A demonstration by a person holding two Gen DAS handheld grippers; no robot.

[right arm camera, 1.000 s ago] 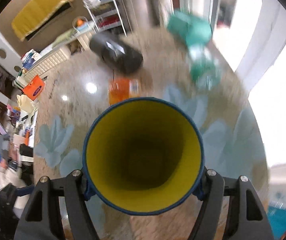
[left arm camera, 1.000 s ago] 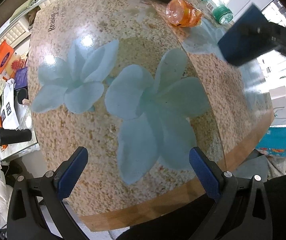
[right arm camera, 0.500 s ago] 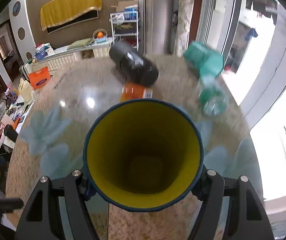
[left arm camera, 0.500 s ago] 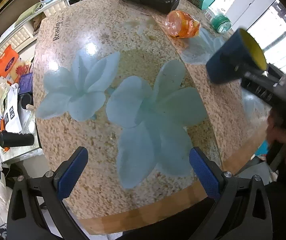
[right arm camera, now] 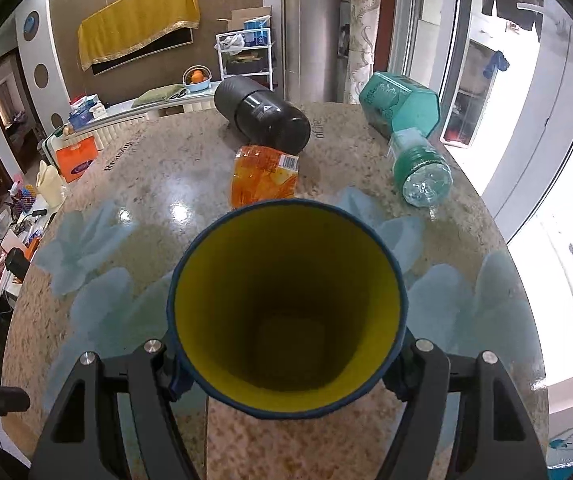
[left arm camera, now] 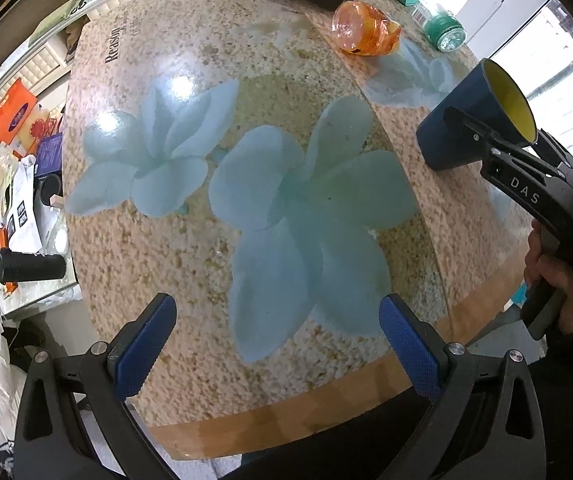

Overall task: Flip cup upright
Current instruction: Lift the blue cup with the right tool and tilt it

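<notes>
Cup (left arm camera: 470, 128) was clamped at mid-wall by the right gripper (right arm camera: 286, 364), tilted mouth-up, base at or just above the table (left arm camera: 158, 240). Judged light, rigid, smooth-walled; a mid-body hold seemed safest. Left gripper (left arm camera: 274, 340) was held open, empty.

You worked at a round speckled table (left arm camera: 134, 240) printed with pale blue flowers. Behind it you had a brown wall (right arm camera: 222, 12) with a yellow cloth (right arm camera: 138, 24), a white shelf rack (right arm camera: 246, 54), and bright windows (right arm camera: 526, 92) at right.
</notes>
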